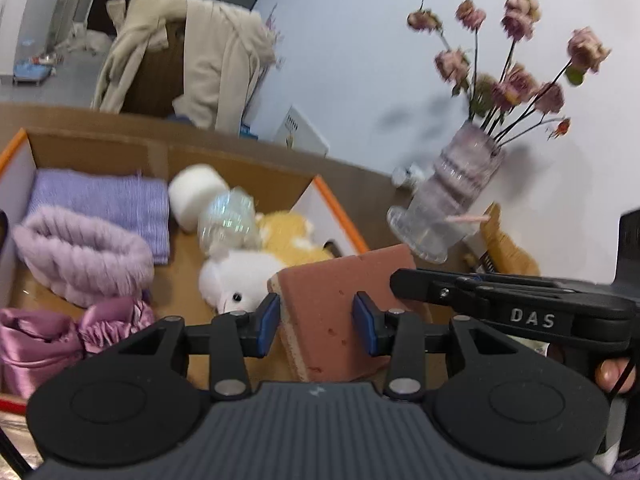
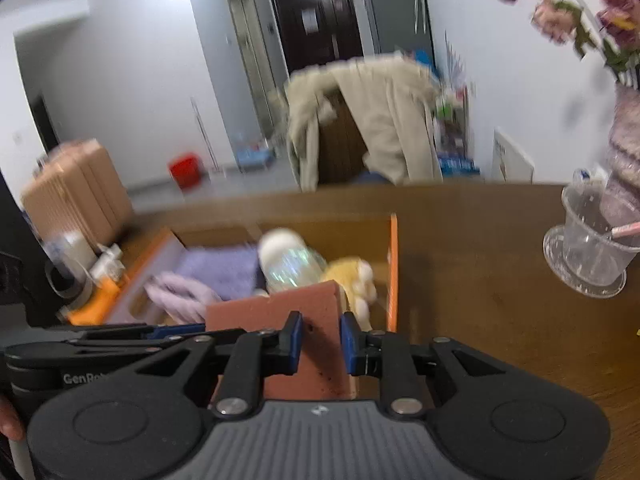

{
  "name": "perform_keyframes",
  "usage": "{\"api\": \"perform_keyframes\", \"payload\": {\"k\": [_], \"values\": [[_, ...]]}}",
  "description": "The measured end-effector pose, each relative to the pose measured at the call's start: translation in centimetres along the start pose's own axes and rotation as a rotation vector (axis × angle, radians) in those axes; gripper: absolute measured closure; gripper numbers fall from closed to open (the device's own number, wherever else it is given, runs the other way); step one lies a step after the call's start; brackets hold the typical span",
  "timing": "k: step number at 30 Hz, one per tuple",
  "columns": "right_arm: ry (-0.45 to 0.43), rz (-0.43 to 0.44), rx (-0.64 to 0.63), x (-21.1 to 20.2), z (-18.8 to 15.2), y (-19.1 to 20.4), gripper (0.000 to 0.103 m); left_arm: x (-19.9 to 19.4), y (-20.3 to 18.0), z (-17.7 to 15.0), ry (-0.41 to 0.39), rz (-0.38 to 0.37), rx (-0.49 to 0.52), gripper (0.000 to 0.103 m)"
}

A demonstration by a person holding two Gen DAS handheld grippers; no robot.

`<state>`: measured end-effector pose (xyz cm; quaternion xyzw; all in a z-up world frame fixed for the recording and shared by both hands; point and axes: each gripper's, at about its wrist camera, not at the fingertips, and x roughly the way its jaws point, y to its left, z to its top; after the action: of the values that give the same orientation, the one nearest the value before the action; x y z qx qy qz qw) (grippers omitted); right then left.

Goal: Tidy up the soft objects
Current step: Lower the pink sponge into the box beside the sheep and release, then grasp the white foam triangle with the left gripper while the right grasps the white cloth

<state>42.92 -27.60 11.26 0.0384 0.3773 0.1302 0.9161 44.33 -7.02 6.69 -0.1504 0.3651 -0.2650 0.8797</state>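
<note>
A brown surface (image 2: 480, 280) is carrying a cardboard box (image 1: 100, 152) holding plush toys (image 1: 240, 280); both grippers' jaws are gripping the sponge (image 1: 328, 304).

Sponge (image 1: 340, 312): terracotta pink face, speckled with darker red spots; pale tan layer seen along its edge.
Box (image 1: 344, 220): brown cardboard interior, orange rim, white outer wall.
Folded towel (image 1: 108, 204): lilac, finely ribbed.
Fluffy band (image 1: 80, 256): mauve, twisted-rope texture.
Satin cloth (image 1: 48, 336): glossy pink-purple, ruffled.
Plush toy (image 1: 240, 280): white, black eye.
Second plush (image 1: 288, 232): yellow-orange with white patches.
Vase (image 1: 452, 200): clear glass, tinted lavender.
Flowers (image 1: 516, 48): faded dusty pink, dark stems.
Counter (image 2: 500, 300): brown wood grain.
Jaws: black with blue pads (image 1: 269, 320).
</note>
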Motion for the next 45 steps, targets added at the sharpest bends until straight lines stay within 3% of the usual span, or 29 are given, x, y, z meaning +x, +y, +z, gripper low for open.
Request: {"api": "perform_keyframes", "payload": {"k": [5, 7, 10, 15, 23, 29, 31, 36, 42, 45], "values": [[0.134, -0.072, -0.063, 3.8, -0.6, 0.3, 0.083, 2.8, 0.6, -0.4, 0.094, 0.034, 0.020, 0.063], [0.144, -0.093, -0.095, 4.9, -0.9, 0.6, 0.084, 4.0, 1.0, -0.8, 0.129, 0.049, 0.012, 0.064], [0.147, -0.136, -0.152, 5.2, -1.0, 1.6, 0.083, 4.2, 1.4, -1.2, 0.115, 0.039, -0.007, 0.062], [0.158, -0.132, -0.175, 4.8, -0.7, 1.6, 0.081, 2.6, 0.9, -0.8, 0.087, 0.039, 0.013, 0.059], [-0.010, -0.087, -0.208, -4.2, -0.8, 3.9, 0.077, -7.7, -2.3, 0.6, -0.094, 0.115, 0.139, 0.054], [-0.130, -0.055, -0.251, -12.4, -2.1, 5.8, 0.070, -15.8, -5.8, -0.9, -0.211, 0.174, 0.251, 0.042], [-0.164, -0.046, -0.260, -14.7, -3.1, 6.3, 0.067, -18.2, -6.5, -2.0, -0.245, 0.181, 0.266, 0.034], [-0.245, 0.005, -0.268, -19.5, -7.3, 7.1, 0.059, -22.6, -7.4, -6.1, -0.286, 0.209, 0.291, 0.031], [-0.387, 0.044, -0.314, -22.9, -15.8, 8.2, 0.042, -26.4, -6.5, -14.3, -0.425, 0.277, 0.324, 0.021], [-0.447, 0.056, -0.316, -23.4, -20.4, 8.4, 0.036, -27.1, -5.1, -18.3, -0.464, 0.283, 0.269, 0.017]]}}
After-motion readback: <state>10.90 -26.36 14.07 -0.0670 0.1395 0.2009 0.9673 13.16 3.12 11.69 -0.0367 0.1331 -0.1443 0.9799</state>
